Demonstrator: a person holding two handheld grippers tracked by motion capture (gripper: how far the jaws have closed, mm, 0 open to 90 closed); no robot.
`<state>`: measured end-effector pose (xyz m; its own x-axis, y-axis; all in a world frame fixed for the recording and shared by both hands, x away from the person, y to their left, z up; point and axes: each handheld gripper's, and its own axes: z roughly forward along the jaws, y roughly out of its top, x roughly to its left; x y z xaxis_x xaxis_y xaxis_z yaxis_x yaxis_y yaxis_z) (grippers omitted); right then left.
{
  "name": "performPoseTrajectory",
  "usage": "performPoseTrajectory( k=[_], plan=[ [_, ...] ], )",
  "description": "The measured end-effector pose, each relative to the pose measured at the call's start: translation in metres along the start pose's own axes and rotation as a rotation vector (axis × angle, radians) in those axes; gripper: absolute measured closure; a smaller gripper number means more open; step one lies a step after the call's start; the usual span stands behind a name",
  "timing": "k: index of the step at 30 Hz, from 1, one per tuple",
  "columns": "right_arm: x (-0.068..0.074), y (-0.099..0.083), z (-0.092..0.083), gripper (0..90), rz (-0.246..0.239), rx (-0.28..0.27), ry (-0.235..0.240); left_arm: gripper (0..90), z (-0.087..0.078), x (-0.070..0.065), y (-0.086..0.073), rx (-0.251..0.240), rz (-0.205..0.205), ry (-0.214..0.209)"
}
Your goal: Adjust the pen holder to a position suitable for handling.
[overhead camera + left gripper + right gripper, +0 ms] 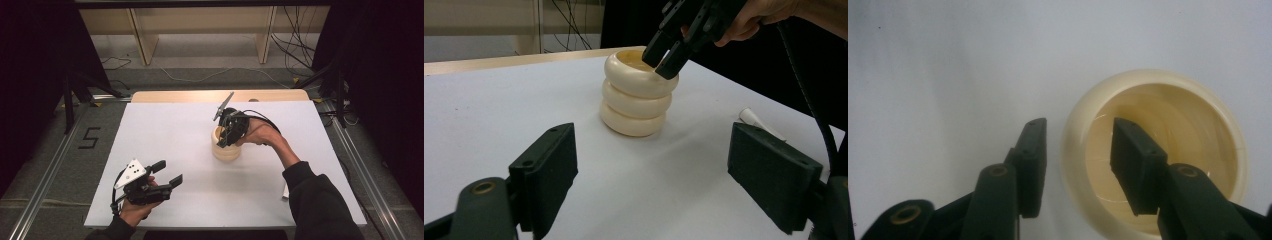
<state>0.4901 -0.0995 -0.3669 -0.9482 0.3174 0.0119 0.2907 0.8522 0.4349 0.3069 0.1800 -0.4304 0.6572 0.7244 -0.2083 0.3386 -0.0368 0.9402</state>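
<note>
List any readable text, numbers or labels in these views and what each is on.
"5": dark figure marked on the grey floor left of the table, seen in the high view.
No lettering on the stack of cream rings, the left gripper or the right gripper.

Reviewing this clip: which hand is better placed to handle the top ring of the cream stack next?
Right. The right gripper straddles the wall of the top cream ring, one jaw inside and one outside, pads apparently off it. The left gripper hovers open near the white table's front edge, apart from the stack.
</note>
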Motion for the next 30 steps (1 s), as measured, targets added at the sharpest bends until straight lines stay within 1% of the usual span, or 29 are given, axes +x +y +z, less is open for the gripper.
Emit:
performPoseTrajectory(
  k=[1,2,5,6,8,9,12,13,15,16,17,20,22,25,27,30],
  plan=[
    [0.0,-0.001,-0.001,55.0,0.0,-0.008,-0.005,19.1,0.0,0.0,0.0,0.0,0.001,0.0],
    [0.0,-0.001,-0.004,53.2,0.008,-0.004,-0.016,19.1,0.0,0.0,0.0,0.001,0.001,0.0],
    [0.0,-0.003,-0.01,46.7,0.037,-0.026,-0.042,19.1,0.0,0.0,0.0,0.003,0.002,0.0],
    [0.001,-0.003,-0.013,44.8,0.056,-0.033,-0.043,19.1,0.0,0.0,0.0,0.002,0.001,0.0],
    [0.004,-0.003,-0.019,39.4,0.079,-0.058,-0.052,19.1,0.0,0.0,0.0,0.0,-0.003,0.002],
    [0.005,-0.003,-0.022,36.3,0.083,-0.065,-0.064,19.1,0.0,0.0,0.0,0.001,-0.003,0.003],
    [0.008,-0.004,-0.029,30.4,0.109,-0.061,-0.114,19.1,0.0,0.0,0.0,0.003,0.001,0.002],
    [0.01,-0.005,-0.031,29.3,0.123,-0.064,-0.121,19.1,0.0,0.0,0.0,0.004,0.002,0.002],
    [0.011,-0.007,-0.037,26.7,0.154,-0.076,-0.157,19.1,0.0,0.0,0.0,0.004,0.002,0.002],
    [0.012,-0.008,-0.04,26.5,0.162,-0.084,-0.165,19.1,0.0,0.0,0.0,0.002,0.0,0.002],
    [0.012,-0.01,-0.043,26.0,0.182,-0.094,-0.181,19.1,0.0,0.0,0.0,0.001,0.0,0.003],
    [0.015,-0.017,-0.049,24.3,0.212,-0.115,-0.212,19.1,0.0,0.0,0.0,0.004,-0.001,0.003],
    [0.017,-0.022,-0.052,23.4,0.231,-0.115,-0.241,19.1,0.0,0.0,0.0,0.004,0.001,0.004],
    [0.022,-0.033,-0.057,22.7,0.257,-0.122,-0.287,19.1,0.0,0.0,0.0,0.004,0.0,0.005],
    [0.025,-0.042,-0.059,22.0,0.28,-0.133,-0.302,19.1,0.0,0.0,0.0,0.003,-0.001,0.005],
    [0.028,-0.053,-0.06,22.1,0.299,-0.151,-0.331,19.1,0.0,0.0,0.0,0.004,0.0,0.005]
  ],
)
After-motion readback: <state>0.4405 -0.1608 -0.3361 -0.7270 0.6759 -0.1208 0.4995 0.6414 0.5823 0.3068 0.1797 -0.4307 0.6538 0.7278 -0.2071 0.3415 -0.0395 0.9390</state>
